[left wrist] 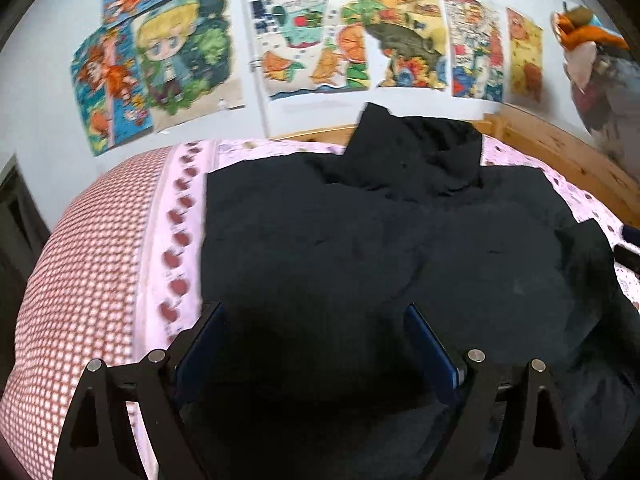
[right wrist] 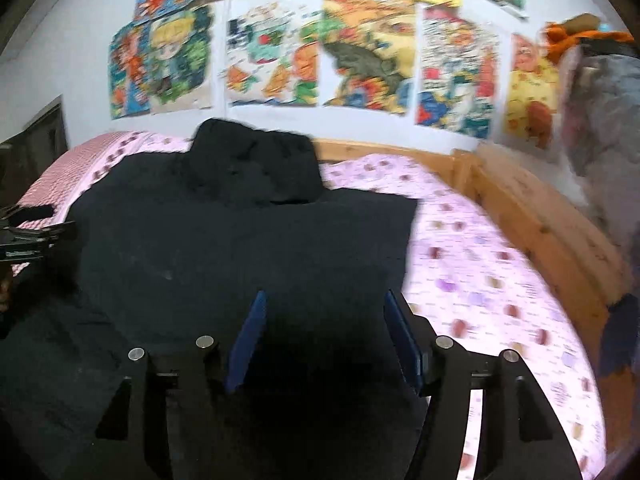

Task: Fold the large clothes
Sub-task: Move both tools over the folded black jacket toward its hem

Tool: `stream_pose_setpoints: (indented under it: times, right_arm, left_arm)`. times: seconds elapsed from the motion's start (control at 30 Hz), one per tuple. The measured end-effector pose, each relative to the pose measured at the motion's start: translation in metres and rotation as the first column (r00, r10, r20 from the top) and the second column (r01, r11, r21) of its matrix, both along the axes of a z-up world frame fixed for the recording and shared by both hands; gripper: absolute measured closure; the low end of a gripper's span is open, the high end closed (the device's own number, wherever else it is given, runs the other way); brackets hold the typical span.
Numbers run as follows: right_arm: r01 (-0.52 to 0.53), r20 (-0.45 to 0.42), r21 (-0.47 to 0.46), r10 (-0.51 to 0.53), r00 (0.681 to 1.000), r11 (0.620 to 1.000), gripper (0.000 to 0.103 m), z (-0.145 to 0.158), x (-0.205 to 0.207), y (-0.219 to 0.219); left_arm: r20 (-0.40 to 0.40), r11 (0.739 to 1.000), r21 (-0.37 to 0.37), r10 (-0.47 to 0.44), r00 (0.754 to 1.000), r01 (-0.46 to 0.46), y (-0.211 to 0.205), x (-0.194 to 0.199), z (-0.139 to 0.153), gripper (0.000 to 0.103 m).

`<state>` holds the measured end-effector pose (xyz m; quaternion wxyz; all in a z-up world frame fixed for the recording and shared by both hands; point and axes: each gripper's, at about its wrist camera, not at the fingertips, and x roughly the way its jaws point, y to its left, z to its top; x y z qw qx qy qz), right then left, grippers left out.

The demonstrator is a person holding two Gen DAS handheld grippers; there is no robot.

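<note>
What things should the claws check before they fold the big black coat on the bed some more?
1. Left claw open and empty: ok, its blue pads stand wide apart over the fabric.
2. Right claw open: ok, nothing pinched between its pads.
3. Large black hooded garment lying on the pink patterned bedsheet, not hanging off: ok on the far side; near edge cannot tell.
4. Hood lying flat: not ok, it looks bunched near the wooden bed frame.
5. Sleeves tucked in: cannot tell, the fabric is too dark and blurred.
</note>
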<state>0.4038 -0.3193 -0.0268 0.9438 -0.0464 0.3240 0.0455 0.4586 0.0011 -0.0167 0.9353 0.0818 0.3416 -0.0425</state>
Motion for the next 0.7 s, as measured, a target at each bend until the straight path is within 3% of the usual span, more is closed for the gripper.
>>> stream_pose_setpoints:
  times: [0.2, 0.4, 0.57, 0.7]
  right_arm:
    - [-0.104, -0.104, -0.030, 0.101, 0.989, 0.994, 0.047, -0.019, 0.031, 0.037]
    - [-0.095, -0.199, -0.131, 0.068, 0.978, 0.987, 0.047, -0.047, 0.048, 0.051]
    - [-0.099, -0.239, -0.062, 0.081, 0.968, 0.993, 0.038, -0.067, 0.055, 0.040]
    - [-0.107, -0.243, -0.035, 0.095, 0.965, 0.994, 0.037, -0.082, 0.057, 0.038]
  left_arm:
    - [-0.010, 0.999, 0.018, -0.044, 0.999, 0.044, -0.024, 0.021, -0.008, 0.014]
    - [-0.049, 0.994, 0.089, -0.052, 0.997, 0.056, -0.036, 0.033, -0.035, 0.008]
    - [-0.049, 0.985, 0.166, -0.041, 0.998, 0.049, -0.045, 0.033, -0.056, 0.004]
    - [-0.044, 0.982, 0.180, -0.042, 0.998, 0.049, -0.048, 0.033, -0.068, 0.003]
